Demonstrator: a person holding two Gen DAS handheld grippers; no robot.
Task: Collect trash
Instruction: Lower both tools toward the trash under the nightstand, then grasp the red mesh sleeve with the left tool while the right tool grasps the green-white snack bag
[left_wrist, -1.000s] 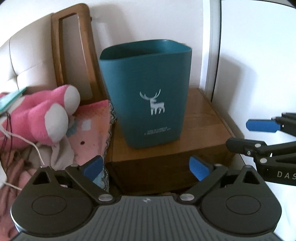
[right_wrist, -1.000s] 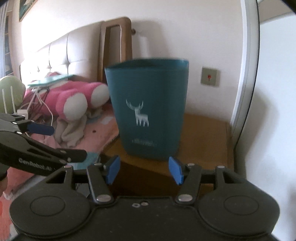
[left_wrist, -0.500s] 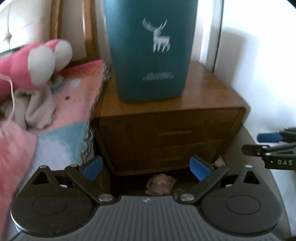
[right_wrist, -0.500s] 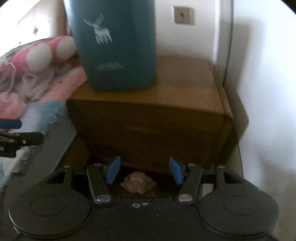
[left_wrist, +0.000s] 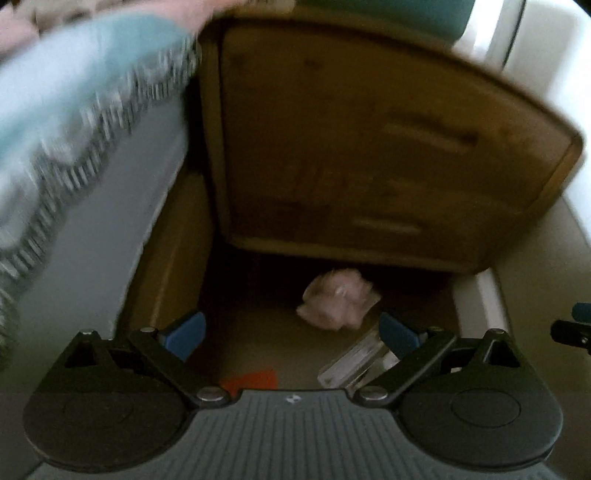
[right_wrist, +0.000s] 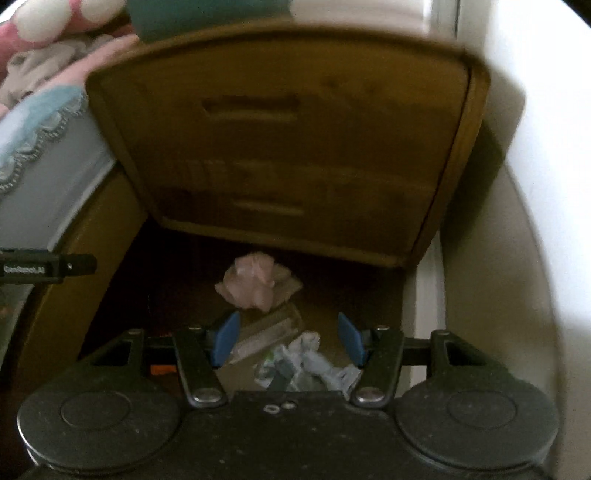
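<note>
Two grippers, mine, both spread wide and empty: left gripper (left_wrist: 291, 330), right gripper (right_wrist: 288, 339). I judge this the approach — next, close on something. On the floor before the brown wooden nightstand (right_wrist: 288, 147): one crumpled pink tissue (right_wrist: 253, 278), one clear plastic wrapper (right_wrist: 269, 330), one whitish wad (right_wrist: 310, 363) — nearest.

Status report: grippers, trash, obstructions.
Left gripper open, empty. Right gripper open, empty. Pink crumpled tissue on floor by nightstand. Path unobstructed.
</note>
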